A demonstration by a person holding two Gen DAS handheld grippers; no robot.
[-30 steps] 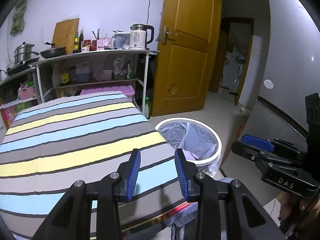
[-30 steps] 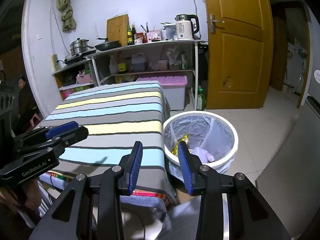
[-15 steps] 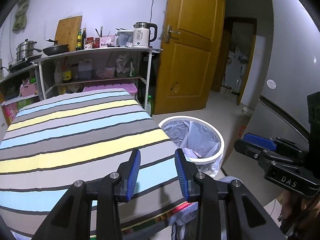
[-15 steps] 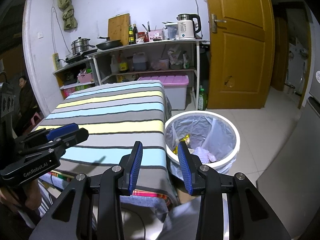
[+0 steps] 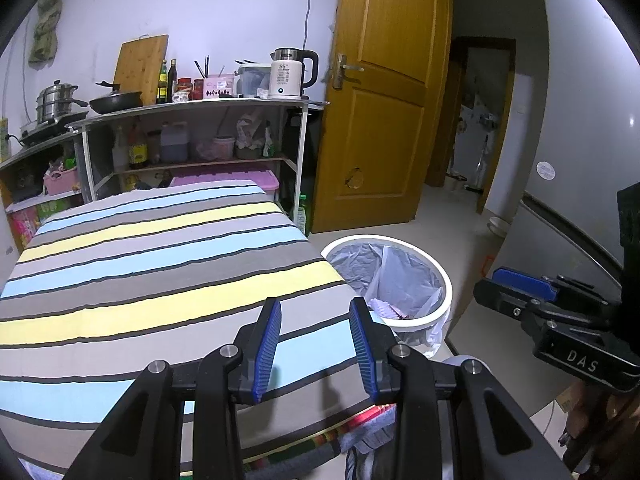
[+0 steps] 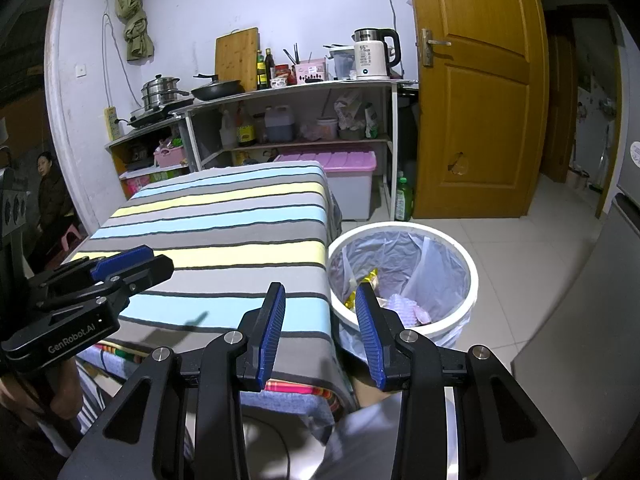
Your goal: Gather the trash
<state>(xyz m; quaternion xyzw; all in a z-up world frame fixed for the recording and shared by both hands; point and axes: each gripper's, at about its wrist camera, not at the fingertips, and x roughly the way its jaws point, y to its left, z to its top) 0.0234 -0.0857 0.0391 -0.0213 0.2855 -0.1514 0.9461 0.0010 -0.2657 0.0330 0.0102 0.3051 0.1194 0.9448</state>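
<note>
A white trash bin (image 6: 472, 276) lined with a clear bag stands on the floor beside the striped table (image 6: 224, 220). Inside it lie a yellow wrapper (image 6: 368, 280) and pale crumpled trash (image 6: 404, 306). My right gripper (image 6: 320, 294) hovers over the table's near corner, by the bin, open with nothing between its blue pads. My left gripper (image 5: 315, 308) is over the table's near edge, open and empty too, with the bin (image 5: 444, 280) to its right. Each gripper shows in the other's view: the left one (image 6: 128, 260) and the right one (image 5: 520, 284). No trash shows on the table.
Kitchen shelves (image 6: 288, 92) with a kettle, pans and bottles stand behind the table. A wooden door (image 6: 476, 100) is open at the right, and a grey cabinet face (image 6: 600, 320) is close on the right. A person (image 6: 48, 192) sits at the far left.
The left wrist view has levelled and slid slightly. Both grippers stay open and empty, and the bin's contents look the same.
</note>
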